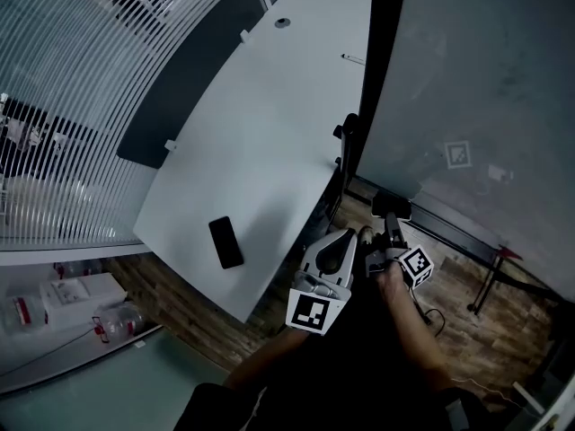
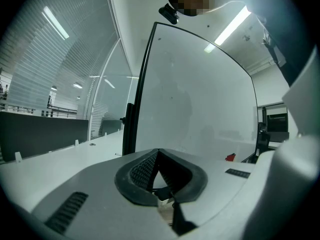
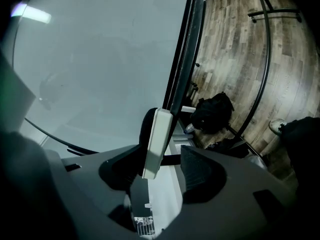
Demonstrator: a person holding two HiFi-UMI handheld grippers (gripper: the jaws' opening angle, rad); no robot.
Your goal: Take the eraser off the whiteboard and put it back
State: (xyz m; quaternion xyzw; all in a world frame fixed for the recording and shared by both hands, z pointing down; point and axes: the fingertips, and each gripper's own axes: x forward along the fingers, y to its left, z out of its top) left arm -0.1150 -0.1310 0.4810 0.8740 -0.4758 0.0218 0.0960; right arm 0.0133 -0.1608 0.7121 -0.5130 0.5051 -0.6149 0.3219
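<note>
Left gripper (image 2: 159,156): fingers are clenched tip to tip and nothing is held. It is seen low, near the whiteboard's (image 3: 100,59) bottom corner, and is judged idle.

Right gripper (image 3: 169,151): fingers are spread wide, with the eraser (image 3: 157,143) standing upright between them. The dark felt side is turned toward the whiteboard, the white back away from it. A clear gap is seen between the eraser and the finger (image 3: 197,171) on the side away from the whiteboard. The other finger is hidden behind the eraser, so contact there cannot be told. The grip is judged released.

Eraser position: at the whiteboard's lower edge, right by its black frame. Whether it is stuck to the board face or rested on the frame cannot be told.

Progress, as a judgement: the eraser is already back at the whiteboard, so the put-back is taken as essentially done. What is left is for the right gripper to be backed off without the eraser being dragged along.

Further out, a white surface (image 1: 260,133) is seen left of the whiteboard, with a phone (image 1: 226,241) lying flat on it. Neither is involved.
</note>
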